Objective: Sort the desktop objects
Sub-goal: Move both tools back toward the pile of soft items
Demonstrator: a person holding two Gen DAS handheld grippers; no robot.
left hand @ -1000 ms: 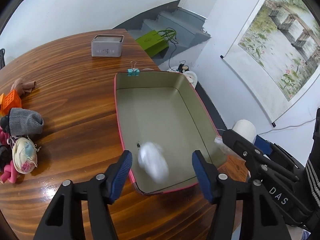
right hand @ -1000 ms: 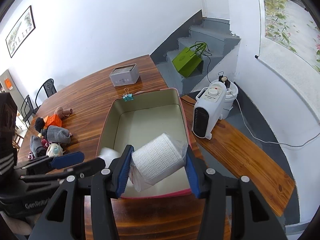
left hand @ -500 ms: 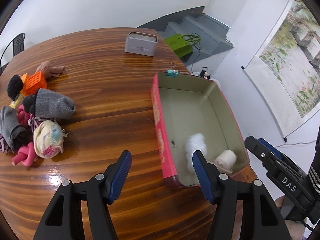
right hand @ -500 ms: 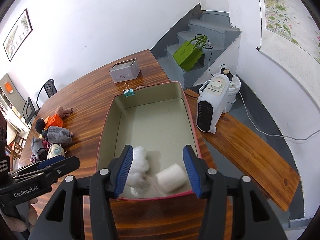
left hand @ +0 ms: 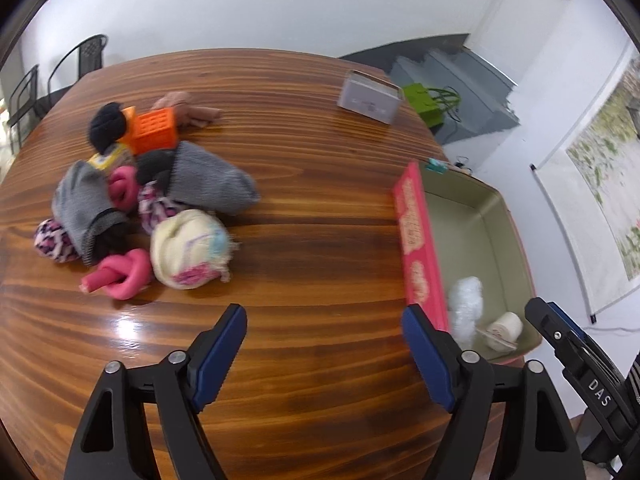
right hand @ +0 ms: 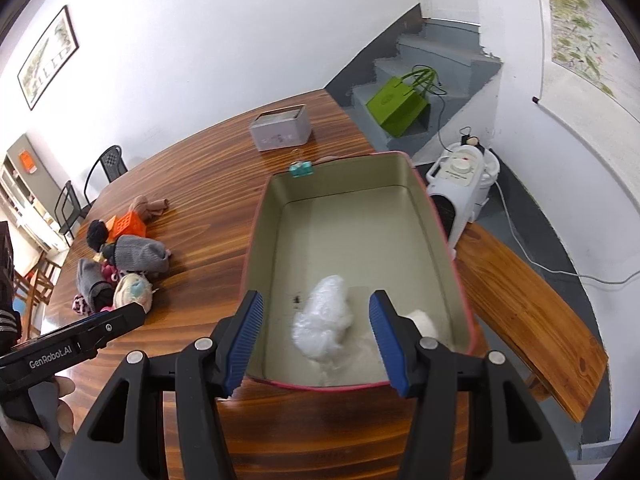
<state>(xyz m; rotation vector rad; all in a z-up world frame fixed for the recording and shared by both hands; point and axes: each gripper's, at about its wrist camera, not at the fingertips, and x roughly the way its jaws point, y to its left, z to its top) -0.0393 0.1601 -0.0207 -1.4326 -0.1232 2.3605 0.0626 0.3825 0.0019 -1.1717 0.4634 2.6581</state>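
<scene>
Socks (left hand: 152,208) sit well apart from the tin's pink rim (left hand: 416,236) (possibly touching); both hand-held grippers (left hand: 322,344) (right hand: 316,338) gape empty.

"Can you make out that roll (right hand: 423,323) in the pink tin (right hand: 436,216)?"

"Barely. From the right wrist the right gripper (right hand: 316,338) finger covers most of it, and the near rim hides the bottom of the white plastic wad (right hand: 324,322)."

"And the pile of socks (left hand: 140,204)?"

"Smeared with motion blur from the left; I can't tell what the yellow bit under the orange block (left hand: 154,130) is. The scroll painting (left hand: 600,184) runs off the edge."
</scene>
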